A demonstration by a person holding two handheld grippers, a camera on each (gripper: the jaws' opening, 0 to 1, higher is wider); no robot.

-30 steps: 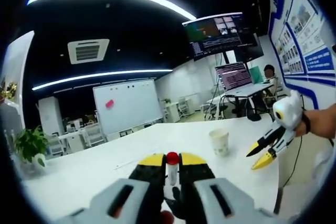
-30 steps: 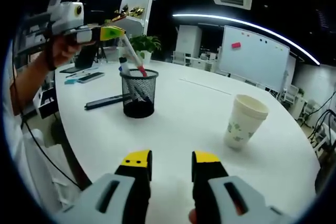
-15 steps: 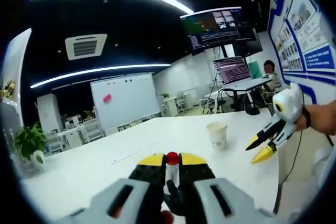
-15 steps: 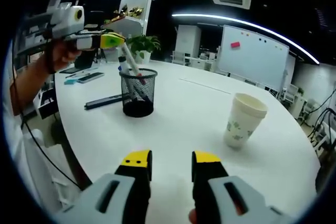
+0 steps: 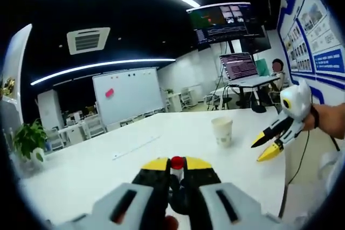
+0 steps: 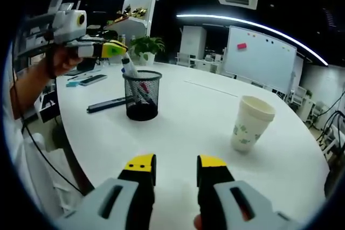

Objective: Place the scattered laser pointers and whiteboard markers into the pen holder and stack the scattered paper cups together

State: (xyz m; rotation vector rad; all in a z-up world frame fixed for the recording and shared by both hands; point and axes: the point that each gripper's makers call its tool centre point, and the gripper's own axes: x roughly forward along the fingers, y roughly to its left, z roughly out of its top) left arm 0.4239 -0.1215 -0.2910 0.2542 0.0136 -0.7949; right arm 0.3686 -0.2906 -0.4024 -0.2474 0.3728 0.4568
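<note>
Marker (image 5: 176, 166) between left gripper (image 5: 176, 164) jaws

The worktop (image 6: 188, 117) is plain white, and on it stands a black mesh pen holder (image 6: 142, 96) beside a black laser pointer (image 6: 107, 104). The paper cup (image 6: 251, 124) is cream-white with a faint green print (too small to make out). Both grippers have black fingers (image 6: 139, 179) with yellow tips, and the left gripper (image 5: 176, 166) shows a marker (image 5: 176, 162) with a red cap.
</note>
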